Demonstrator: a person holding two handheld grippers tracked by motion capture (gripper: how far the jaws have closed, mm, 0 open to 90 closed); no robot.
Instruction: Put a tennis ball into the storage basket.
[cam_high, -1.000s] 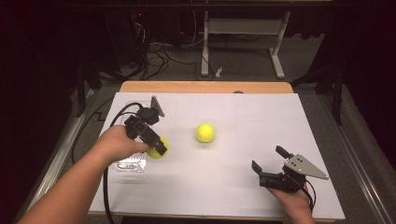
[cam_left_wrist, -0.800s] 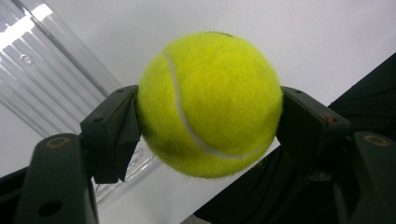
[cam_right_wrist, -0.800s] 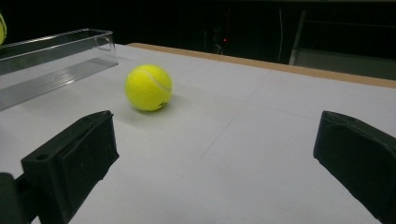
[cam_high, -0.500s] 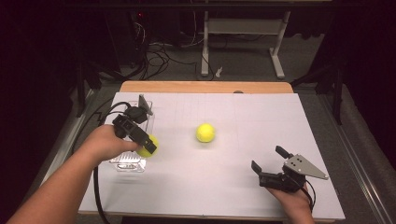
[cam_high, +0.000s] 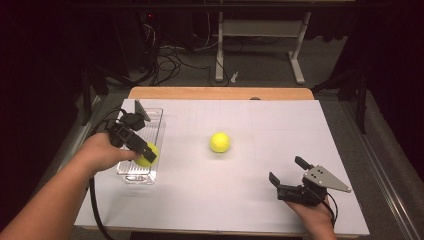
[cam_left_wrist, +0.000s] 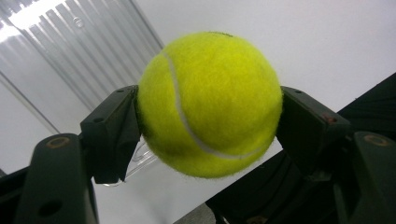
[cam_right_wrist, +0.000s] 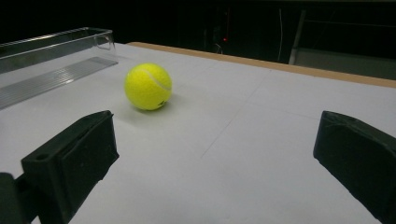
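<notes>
My left gripper (cam_high: 148, 156) is shut on a yellow tennis ball (cam_high: 145, 156) and holds it over the near end of a clear plastic tray (cam_high: 156, 121) at the table's left. In the left gripper view the held ball (cam_left_wrist: 210, 105) sits squeezed between both black pads, with the ribbed tray (cam_left_wrist: 70, 51) below. A second tennis ball (cam_high: 220, 142) lies loose near the middle of the white table. My right gripper (cam_high: 291, 171) rests open at the front right, and the right gripper view has that loose ball (cam_right_wrist: 148, 86) ahead, well beyond its jaws.
The white sheet (cam_high: 260, 125) covers most of a wooden table whose far edge (cam_high: 220, 93) is bare. Black cables trail from the left gripper off the table's left side. A metal stand (cam_high: 260, 40) and floor cables lie beyond the table.
The left hand has carried its ball leftward, from the open sheet to above the near end of the clear tray. The right gripper and the loose ball have stayed put.
</notes>
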